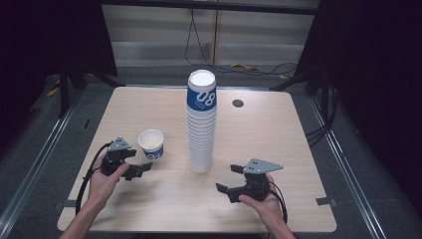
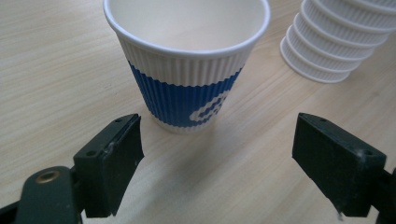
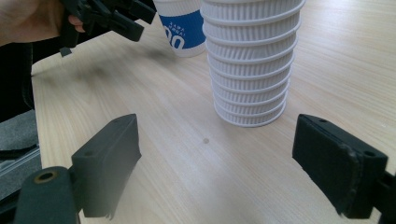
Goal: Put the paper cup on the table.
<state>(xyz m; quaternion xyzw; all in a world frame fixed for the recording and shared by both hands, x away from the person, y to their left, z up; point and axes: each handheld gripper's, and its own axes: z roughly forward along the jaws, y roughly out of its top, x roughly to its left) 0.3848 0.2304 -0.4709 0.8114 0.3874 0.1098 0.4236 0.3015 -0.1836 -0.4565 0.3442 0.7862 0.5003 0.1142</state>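
Note:
A single blue-and-white paper cup (image 1: pixel 151 144) (image 2: pixel 187 70) (image 3: pixel 182 28) stands upright and empty on the wooden table (image 1: pixel 278 139), left of a tall stack of the same cups (image 1: pixel 201 124) (image 2: pixel 336 42) (image 3: pixel 250 60). My left gripper (image 1: pixel 139 162) (image 2: pixel 217 158) is open just in front of the single cup, jaws wide on either side of its base and apart from it. To the right and in front of the stack's foot, my right gripper (image 1: pixel 228 178) (image 3: pixel 215 163) stands open with nothing between its jaws. The left gripper (image 3: pixel 107 16) also appears in the right gripper view, beside the single cup.
A round dark grommet hole (image 1: pixel 238 103) sits in the table behind the stack. Bare wood lies between the two grippers and along the right side. Cables (image 1: pixel 318 132) run over the grey floor beyond the table's edges.

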